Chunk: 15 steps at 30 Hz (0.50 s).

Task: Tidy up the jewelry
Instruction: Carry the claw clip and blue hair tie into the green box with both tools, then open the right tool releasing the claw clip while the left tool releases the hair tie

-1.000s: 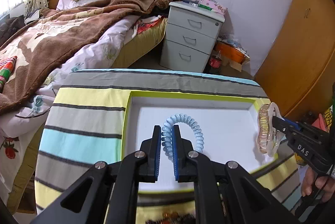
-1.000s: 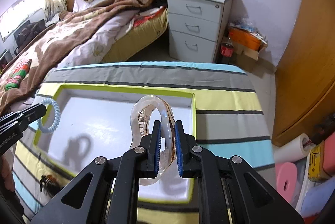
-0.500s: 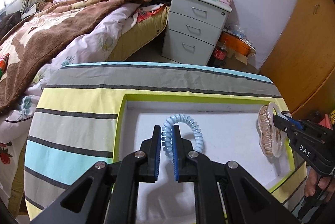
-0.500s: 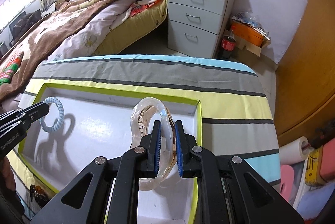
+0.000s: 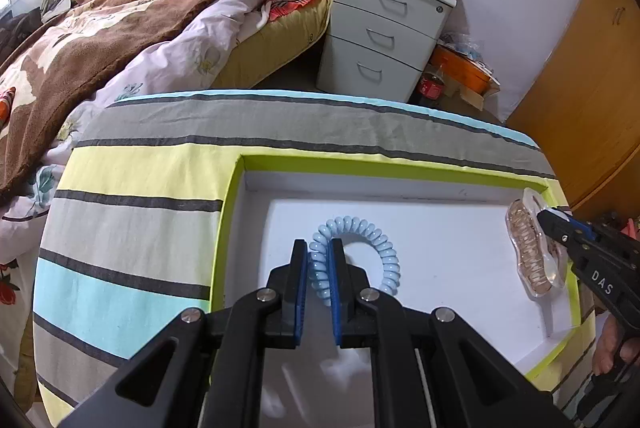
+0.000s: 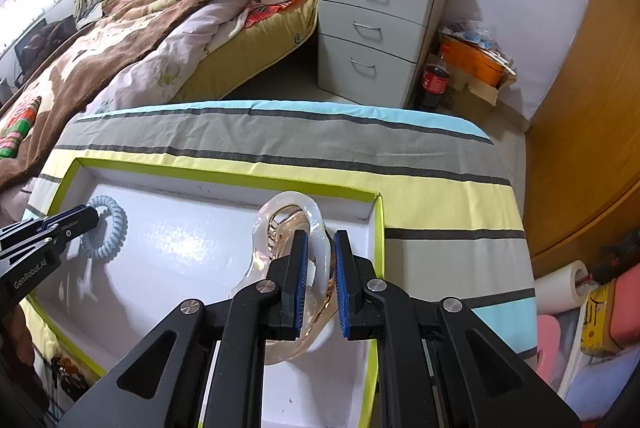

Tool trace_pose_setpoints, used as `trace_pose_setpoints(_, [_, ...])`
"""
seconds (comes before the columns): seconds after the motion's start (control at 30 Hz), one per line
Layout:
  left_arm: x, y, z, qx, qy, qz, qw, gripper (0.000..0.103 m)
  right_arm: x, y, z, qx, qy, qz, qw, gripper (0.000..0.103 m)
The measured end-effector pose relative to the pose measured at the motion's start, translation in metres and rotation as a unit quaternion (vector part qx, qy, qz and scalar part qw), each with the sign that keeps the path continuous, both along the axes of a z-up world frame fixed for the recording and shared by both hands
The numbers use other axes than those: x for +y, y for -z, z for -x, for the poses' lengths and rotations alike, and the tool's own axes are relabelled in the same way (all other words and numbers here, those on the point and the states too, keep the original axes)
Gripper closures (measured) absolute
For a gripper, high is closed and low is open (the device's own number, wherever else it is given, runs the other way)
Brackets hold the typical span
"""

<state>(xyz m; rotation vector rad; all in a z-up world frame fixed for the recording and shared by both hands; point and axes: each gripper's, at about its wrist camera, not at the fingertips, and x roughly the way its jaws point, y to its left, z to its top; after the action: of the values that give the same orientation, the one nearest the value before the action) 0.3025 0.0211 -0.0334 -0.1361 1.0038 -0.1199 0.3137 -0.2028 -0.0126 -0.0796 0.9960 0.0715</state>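
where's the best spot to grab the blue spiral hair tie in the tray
Grip one side of the blue spiral hair tie across the coil itself, as the left hand-held gripper does now, coming in from the tray's near edge. The loop is open and soft, so pinching a single strand between the pads probably holds better than spanning the whole ring.

The dark cluster [image 6: 66,374] beside the tray's [image 6: 224,175] near edge is too small to identify.
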Motion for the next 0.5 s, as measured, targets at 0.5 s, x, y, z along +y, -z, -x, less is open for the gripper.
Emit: trace_pose_setpoints(0.5, [-0.002,0.000,-0.001,0.004,-0.005,-0.008,1.0000,0.072,-0.001,-0.011,0.004,-0.022,0.007,-0.001,1.000,0.086])
